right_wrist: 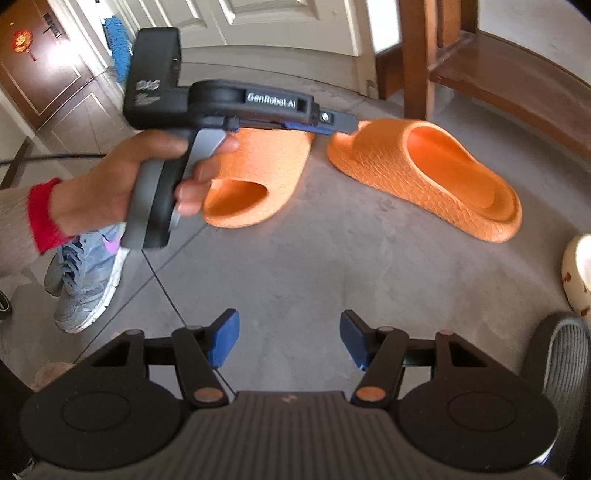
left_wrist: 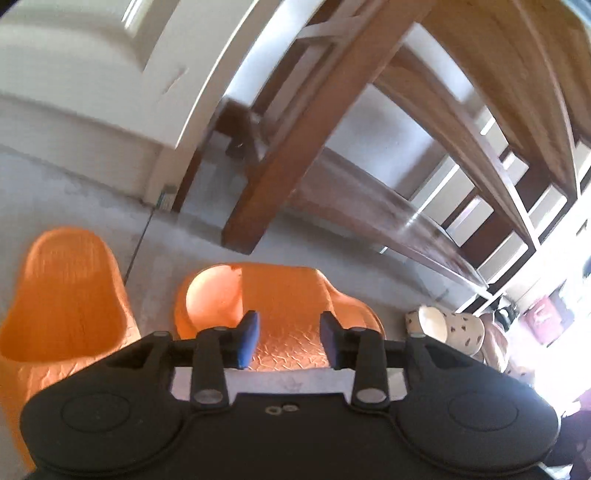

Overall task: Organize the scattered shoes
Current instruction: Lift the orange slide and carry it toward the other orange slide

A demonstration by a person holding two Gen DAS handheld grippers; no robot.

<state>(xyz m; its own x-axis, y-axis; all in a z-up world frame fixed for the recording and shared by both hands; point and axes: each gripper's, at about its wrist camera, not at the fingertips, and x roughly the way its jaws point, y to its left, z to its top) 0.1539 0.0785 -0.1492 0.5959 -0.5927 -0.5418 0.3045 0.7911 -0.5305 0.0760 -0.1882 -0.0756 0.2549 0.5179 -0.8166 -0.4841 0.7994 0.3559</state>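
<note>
A grey tiled floor (right_wrist: 314, 258) ran to a white panelled door (right_wrist: 288, 22) at the far side. A wooden bench (right_wrist: 517, 88) stood far right, its leg (right_wrist: 415, 59) upright on the floor. A brown door (right_wrist: 40, 62) bearing a red ornament (right_wrist: 23, 40) stood far left.
</note>
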